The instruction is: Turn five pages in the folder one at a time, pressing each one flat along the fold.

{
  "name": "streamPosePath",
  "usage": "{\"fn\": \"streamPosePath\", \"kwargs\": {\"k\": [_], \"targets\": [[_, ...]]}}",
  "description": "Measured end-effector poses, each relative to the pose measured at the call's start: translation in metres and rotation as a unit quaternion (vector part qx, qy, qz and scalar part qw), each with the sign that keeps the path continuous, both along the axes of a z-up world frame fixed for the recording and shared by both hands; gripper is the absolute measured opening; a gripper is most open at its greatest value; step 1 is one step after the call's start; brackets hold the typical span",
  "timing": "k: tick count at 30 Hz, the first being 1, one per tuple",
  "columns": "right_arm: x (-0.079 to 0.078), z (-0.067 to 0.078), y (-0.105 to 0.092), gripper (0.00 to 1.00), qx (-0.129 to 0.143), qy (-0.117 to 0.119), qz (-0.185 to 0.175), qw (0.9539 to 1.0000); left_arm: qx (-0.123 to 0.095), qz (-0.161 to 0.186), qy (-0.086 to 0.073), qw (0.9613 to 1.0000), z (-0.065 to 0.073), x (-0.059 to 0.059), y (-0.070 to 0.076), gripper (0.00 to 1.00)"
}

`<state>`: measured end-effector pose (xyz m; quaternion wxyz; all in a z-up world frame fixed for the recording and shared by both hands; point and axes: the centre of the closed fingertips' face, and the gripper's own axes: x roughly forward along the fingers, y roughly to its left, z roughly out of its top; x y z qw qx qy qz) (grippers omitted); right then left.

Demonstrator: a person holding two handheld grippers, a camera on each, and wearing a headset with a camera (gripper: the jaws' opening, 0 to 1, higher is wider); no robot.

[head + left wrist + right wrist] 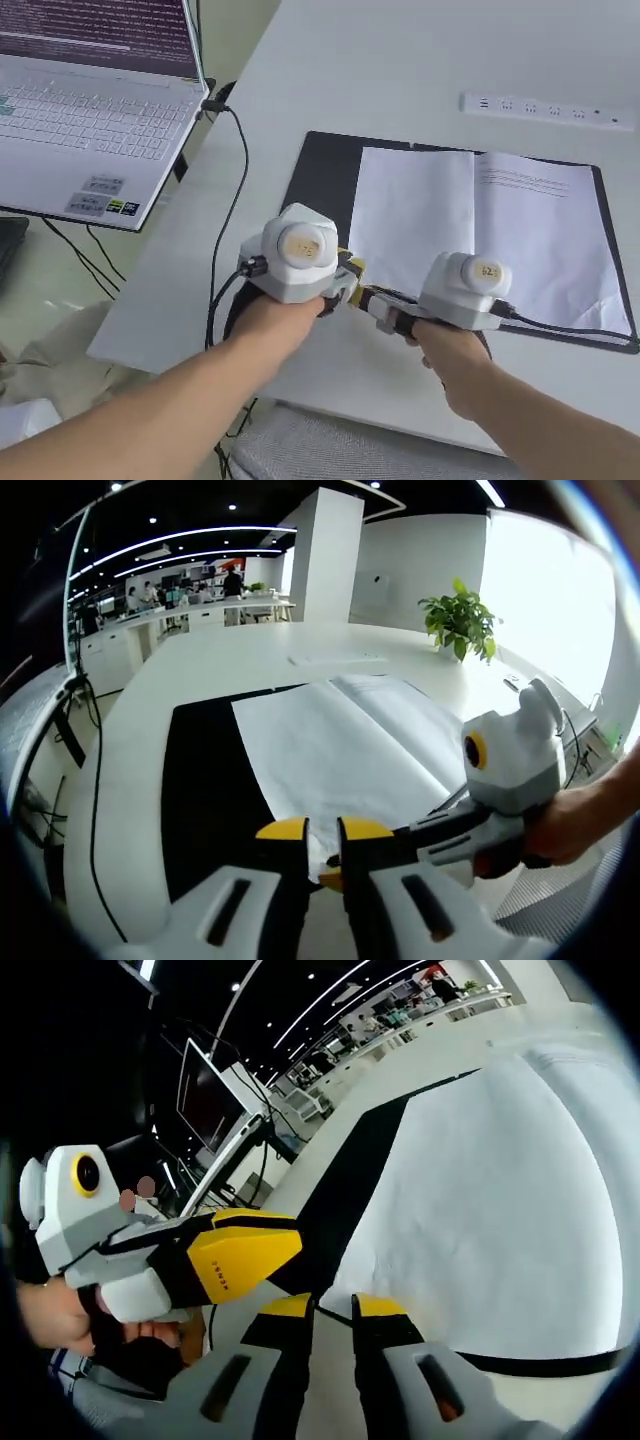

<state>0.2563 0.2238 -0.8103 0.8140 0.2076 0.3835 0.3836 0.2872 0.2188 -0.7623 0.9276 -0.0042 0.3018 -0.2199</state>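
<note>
A black folder (320,175) lies open on the white table, with one white sheet (410,210) on its left half and a printed page (545,240) on the right of the fold (475,220). My left gripper (352,270) (323,830) is at the left sheet's near corner, jaws nearly together; the paper edge (320,858) shows in the narrow gap. My right gripper (372,300) (332,1307) points left at the folder's near edge, its jaws close together with nothing seen between them. The two grippers' tips almost meet.
An open laptop (90,110) sits at the far left, with a black cable (235,200) running down the table beside the folder. A white power strip (545,110) lies beyond the folder. The table's near edge (330,410) is just below my hands.
</note>
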Motion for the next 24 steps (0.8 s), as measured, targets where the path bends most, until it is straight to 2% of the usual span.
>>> {"fn": "streamPosePath", "kwargs": {"k": [2, 4, 9, 11, 12, 14, 18, 22, 24], "targets": [[-0.008, 0.001, -0.002, 0.14, -0.008, -0.01, 0.023, 0.9997, -0.002, -0.001, 0.005, 1.0, -0.003, 0.001, -0.003, 0.08], [-0.014, 0.001, -0.008, 0.12, -0.011, -0.012, 0.03, 0.9994, -0.004, -0.002, 0.01, 0.9999, -0.009, 0.004, -0.005, 0.08], [-0.016, 0.015, -0.038, 0.08, -0.002, -0.03, 0.024, 0.9993, -0.005, 0.007, 0.027, 0.9996, -0.025, 0.007, -0.005, 0.05], [-0.009, 0.023, -0.05, 0.06, 0.004, -0.046, 0.012, 0.9989, -0.009, 0.008, 0.032, 0.9994, -0.032, 0.008, -0.006, 0.03], [-0.006, 0.025, -0.056, 0.05, 0.007, -0.044, 0.006, 0.999, -0.002, 0.007, 0.036, 0.9993, -0.035, 0.006, -0.007, 0.03], [0.007, 0.028, -0.07, 0.03, 0.01, -0.052, -0.013, 0.9985, -0.004, 0.009, 0.039, 0.9992, -0.04, 0.006, -0.007, 0.02], [0.025, 0.031, -0.092, 0.01, 0.011, -0.055, -0.027, 0.9981, -0.005, 0.015, 0.043, 0.9989, -0.048, 0.007, -0.007, 0.0], [0.042, 0.026, -0.107, 0.0, -0.002, -0.052, -0.031, 0.9981, 0.006, 0.017, 0.05, 0.9986, -0.055, 0.004, -0.006, 0.0], [0.05, 0.021, -0.114, 0.0, -0.007, -0.049, -0.032, 0.9983, 0.0, 0.02, 0.044, 0.9988, -0.052, 0.005, -0.006, 0.0]]}}
